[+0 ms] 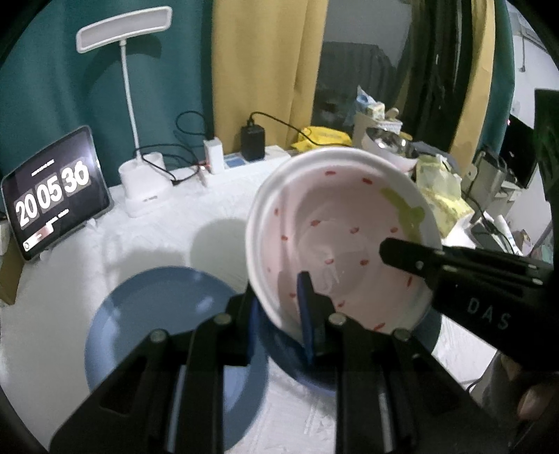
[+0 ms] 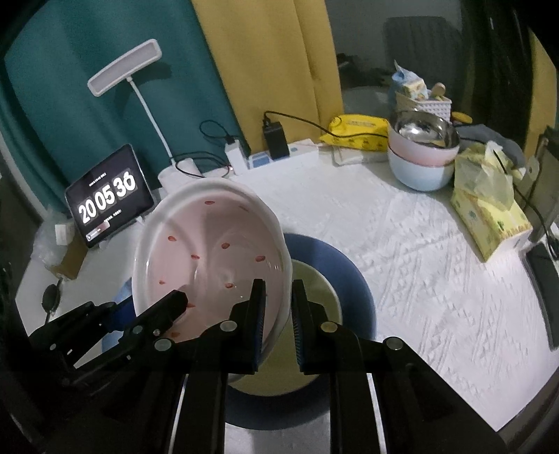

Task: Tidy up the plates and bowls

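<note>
A white quilted tablecloth (image 2: 436, 244) covers a table backed by teal and yellow curtains, a desk lamp (image 1: 124, 29) and a tablet clock (image 1: 52, 195) standing at its far edge. Over it, two hand-held grippers carry one pink-speckled plate (image 1: 342, 223) between them — the left gripper (image 1: 279, 314) clamped on its near rim, one finger (image 1: 304, 300) inside and the other outside, the right gripper (image 2: 277, 307) pinching the opposite rim the same way. The plate is tilted and off the cloth, hanging above a dark blue plate (image 2: 360, 279) that already carries a pale yellow-green dish (image 2: 321, 290). A light blue plate (image 1: 153, 314) lies alone just to the left. At the back right, a steel bowl (image 2: 424, 131) sits nested in a pink bowl and a pale blue one — that stack looks finished. By the look of it the plate pile is partly built: the pink plate has yet to be set down, and the light blue one has yet to join any pile.
</note>
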Demonstrator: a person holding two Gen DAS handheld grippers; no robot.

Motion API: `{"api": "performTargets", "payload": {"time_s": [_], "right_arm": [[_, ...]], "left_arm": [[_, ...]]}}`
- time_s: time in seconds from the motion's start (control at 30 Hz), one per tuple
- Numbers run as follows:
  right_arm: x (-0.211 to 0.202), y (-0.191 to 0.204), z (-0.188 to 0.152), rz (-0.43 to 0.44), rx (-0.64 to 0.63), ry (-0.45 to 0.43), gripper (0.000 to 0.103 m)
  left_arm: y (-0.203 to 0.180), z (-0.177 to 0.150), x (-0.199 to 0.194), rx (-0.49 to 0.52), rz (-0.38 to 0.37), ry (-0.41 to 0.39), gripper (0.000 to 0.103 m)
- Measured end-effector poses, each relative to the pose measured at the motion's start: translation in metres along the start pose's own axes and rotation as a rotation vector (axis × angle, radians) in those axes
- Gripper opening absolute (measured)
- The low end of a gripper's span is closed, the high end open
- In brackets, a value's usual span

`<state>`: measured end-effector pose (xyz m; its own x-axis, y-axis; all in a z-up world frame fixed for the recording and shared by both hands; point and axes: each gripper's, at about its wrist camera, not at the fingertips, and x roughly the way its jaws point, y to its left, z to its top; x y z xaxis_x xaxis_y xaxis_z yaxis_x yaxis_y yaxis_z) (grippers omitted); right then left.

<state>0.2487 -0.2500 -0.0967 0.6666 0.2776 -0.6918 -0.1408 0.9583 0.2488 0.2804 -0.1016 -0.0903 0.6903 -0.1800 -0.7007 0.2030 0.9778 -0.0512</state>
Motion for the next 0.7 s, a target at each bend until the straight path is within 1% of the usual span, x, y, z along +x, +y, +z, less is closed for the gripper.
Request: {"api": "performTargets", "payload": {"time_s": [0.37, 0.57, 0.63, 0.7], "right_arm": [[0.012, -0.023, -0.013, 0.002, 0.026, 0.048, 0.016], [0.015, -0.024, -0.019, -0.006, 0.018, 0.064, 0.016], [0.015, -0.024, -0.021, -0.004, 0.012, 0.065, 0.016], [0.016, -0.020, -0.021, -0.020, -0.004, 0.068, 0.017]], "left_arm": [[-0.019, -0.009, 0.017, 0.034, 0.014, 0.055, 0.021], [-0.020, -0.015, 0.022, 0.034, 0.018, 0.082, 0.021], [-0.020, -0.016, 0.022, 0.039, 0.025, 0.080, 0.021], [-0.019, -0.017, 0.023, 0.038, 0.024, 0.084, 0.021]]}}
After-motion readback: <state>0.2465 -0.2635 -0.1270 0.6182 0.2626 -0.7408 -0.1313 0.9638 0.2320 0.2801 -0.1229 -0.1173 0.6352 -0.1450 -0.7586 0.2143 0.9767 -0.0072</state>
